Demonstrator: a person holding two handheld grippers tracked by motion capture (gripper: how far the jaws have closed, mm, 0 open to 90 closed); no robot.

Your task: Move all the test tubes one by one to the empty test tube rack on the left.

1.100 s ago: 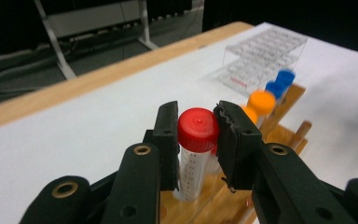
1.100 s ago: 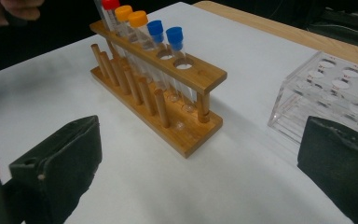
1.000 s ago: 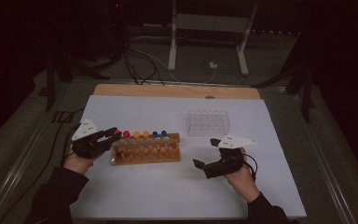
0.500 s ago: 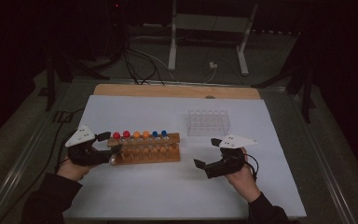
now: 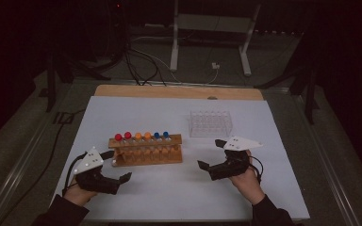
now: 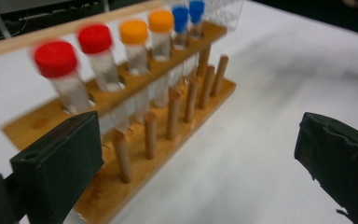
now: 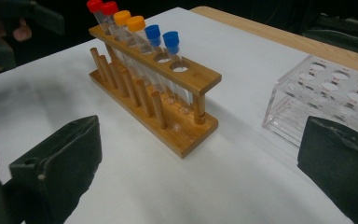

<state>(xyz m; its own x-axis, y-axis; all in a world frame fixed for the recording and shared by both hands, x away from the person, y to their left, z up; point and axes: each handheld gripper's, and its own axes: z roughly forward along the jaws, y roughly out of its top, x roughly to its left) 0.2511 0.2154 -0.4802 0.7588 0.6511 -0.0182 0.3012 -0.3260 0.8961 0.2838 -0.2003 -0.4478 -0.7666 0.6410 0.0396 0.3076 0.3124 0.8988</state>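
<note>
A wooden test-tube rack [image 5: 145,149] stands mid-table and holds tubes with red [image 5: 118,137], orange [image 5: 143,136] and blue caps [image 5: 161,134]. My left gripper [image 5: 119,165] sits just off the rack's front-left corner. Its jaws have just been opening and now stand wide apart with nothing between them. In the left gripper view the rack [image 6: 168,116] and the nearest red-capped tube [image 6: 56,58] lie ahead of that gripper [image 6: 196,186]. My right gripper [image 5: 210,153] is open and holds nothing, to the right of the rack [image 7: 168,107].
A clear plastic tube rack [image 5: 210,123] with no tubes in it stands behind the right gripper, near its right jaw in the right gripper view [image 7: 335,93]. The white table sheet [image 5: 179,188] ends at a wooden strip [image 5: 179,92]. Cables and a metal stand lie beyond.
The left gripper has drawn back from the red-capped tubes at the rack's left end toward the table's front, and its jaws have opened. The tubes stay in the rack. The right hand has kept still.
</note>
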